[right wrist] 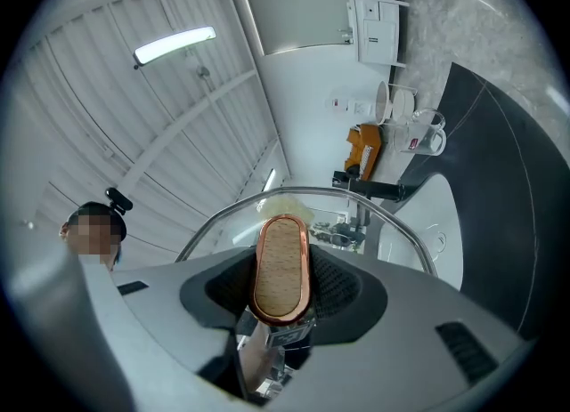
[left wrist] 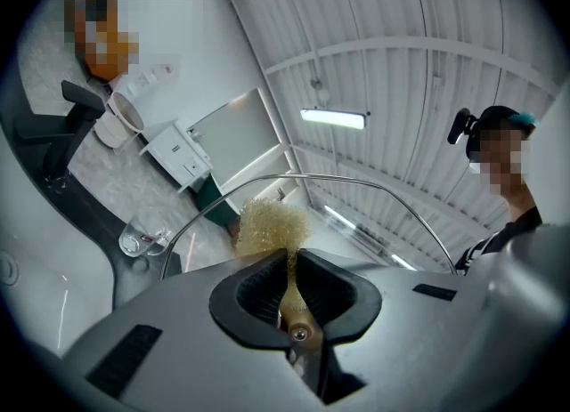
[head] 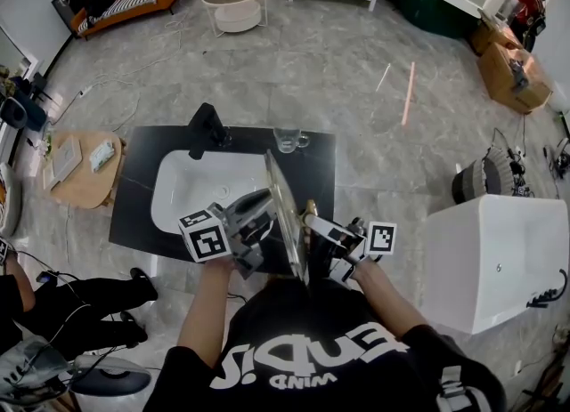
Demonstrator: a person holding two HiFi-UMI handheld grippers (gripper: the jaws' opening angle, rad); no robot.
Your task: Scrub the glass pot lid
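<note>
**Glass lid held on edge over the basin for a scrub**

A person stands at a black counter (head: 135,189) with the glass pot lid (head: 289,210) raised upright, on its edge, between two handheld grippers, above the near rim of the white sink (head: 178,195). The right gripper (right wrist: 283,287) has its jaws clamped on the lid's copper-rimmed handle (right wrist: 281,263), which appears to serve as the anchor that keeps the glass from turning or slipping. On the lid's other face, the left gripper (left wrist: 291,268) has its jaws pinched tight on a golden mesh scrubber (left wrist: 270,226), whose tuft sits against the glass. Holding the lid over the sink likely lets any drips fall into the bowl. A glass mug (head: 288,140) and the dark faucet (head: 208,125) stand at the far side of the counter, well apart from the work.
</note>
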